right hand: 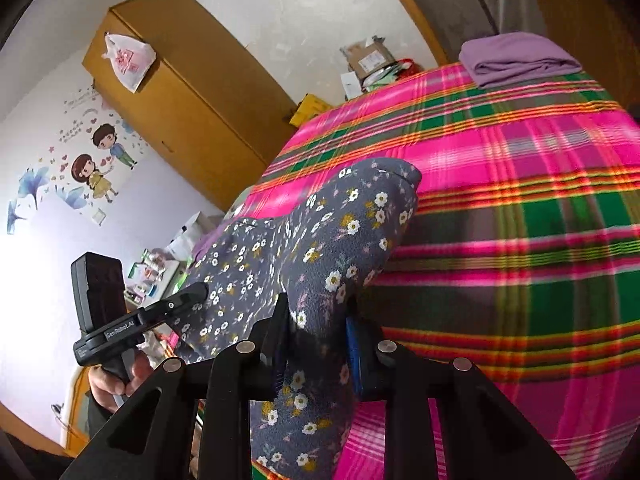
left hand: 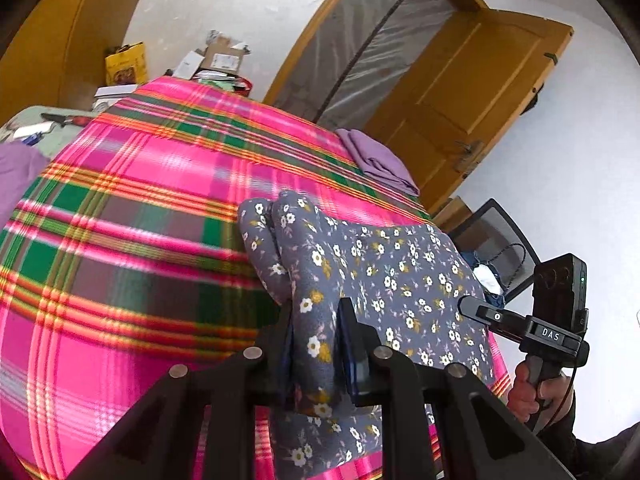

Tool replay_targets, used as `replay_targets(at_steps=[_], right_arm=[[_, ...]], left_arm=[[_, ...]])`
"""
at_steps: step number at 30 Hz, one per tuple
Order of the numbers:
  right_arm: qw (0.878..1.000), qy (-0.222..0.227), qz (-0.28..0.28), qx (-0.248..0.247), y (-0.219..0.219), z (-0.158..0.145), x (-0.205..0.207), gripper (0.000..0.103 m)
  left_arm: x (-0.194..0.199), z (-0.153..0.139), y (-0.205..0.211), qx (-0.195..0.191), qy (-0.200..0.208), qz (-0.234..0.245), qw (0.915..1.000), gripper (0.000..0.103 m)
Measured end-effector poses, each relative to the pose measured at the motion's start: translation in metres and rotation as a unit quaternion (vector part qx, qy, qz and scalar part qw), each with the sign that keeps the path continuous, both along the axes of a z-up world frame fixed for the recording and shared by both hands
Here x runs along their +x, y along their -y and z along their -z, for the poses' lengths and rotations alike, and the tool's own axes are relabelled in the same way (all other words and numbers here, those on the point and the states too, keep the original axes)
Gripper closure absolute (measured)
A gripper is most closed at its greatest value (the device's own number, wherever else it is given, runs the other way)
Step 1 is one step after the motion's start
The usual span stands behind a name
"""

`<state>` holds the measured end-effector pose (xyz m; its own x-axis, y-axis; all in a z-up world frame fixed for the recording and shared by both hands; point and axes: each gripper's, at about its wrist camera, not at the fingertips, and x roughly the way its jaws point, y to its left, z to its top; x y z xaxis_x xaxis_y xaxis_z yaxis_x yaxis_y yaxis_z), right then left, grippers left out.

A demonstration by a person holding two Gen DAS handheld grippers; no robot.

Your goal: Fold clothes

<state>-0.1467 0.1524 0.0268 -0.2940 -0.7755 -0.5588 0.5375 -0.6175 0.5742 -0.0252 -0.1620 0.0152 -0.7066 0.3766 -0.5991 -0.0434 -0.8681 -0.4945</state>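
A grey-blue floral garment [left hand: 380, 272] hangs stretched above a bed with a pink, green and orange plaid blanket [left hand: 120, 208]. My left gripper [left hand: 314, 344] is shut on a bunched edge of the floral garment, which fills the gap between the pads. In the right wrist view my right gripper [right hand: 318, 336] pinches the other bunched edge of the floral garment [right hand: 320, 232] the same way. The right gripper [left hand: 476, 312], held by a hand, also shows at the right of the left wrist view; the left gripper [right hand: 188, 298] shows at the left of the right wrist view.
A folded purple cloth [left hand: 380, 160] lies at the blanket's far edge, near a wooden door [left hand: 480, 92]. Boxes and bags [left hand: 216, 60] pile up beyond the bed's far end. A wooden wardrobe [right hand: 192, 92] stands along the wall. A chair [left hand: 496, 248] sits beside the bed.
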Motion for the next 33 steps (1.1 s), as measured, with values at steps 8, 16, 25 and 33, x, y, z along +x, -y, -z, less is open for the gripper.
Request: replay_targets(at_steps=[8,16,25,33], right_arm=[[1.0,-0.014,0.023,0.004,-0.024,-0.006,-0.009,0.078],[0.998,-0.029,0.047,0.008,-0.052,-0.013,-0.02,0.078],[0.996,-0.043,0.074,0.017,-0.087,-0.017,-0.038,0.078],[0.994,-0.053,0.096,0.029,-0.115,-0.019,-0.067,0.078]], left_arm=[[-0.025,-0.016,-0.037,-0.034,-0.006,0.025,0.9991,0.082],[-0.049,-0.028,-0.078,-0.064,-0.016,0.053,0.9964,0.083],[-0.082,-0.029,-0.12,-0.08,-0.017,0.085,0.993,0.083],[-0.12,-0.025,-0.151,-0.086,-0.018,0.106,0.9905,0.083]])
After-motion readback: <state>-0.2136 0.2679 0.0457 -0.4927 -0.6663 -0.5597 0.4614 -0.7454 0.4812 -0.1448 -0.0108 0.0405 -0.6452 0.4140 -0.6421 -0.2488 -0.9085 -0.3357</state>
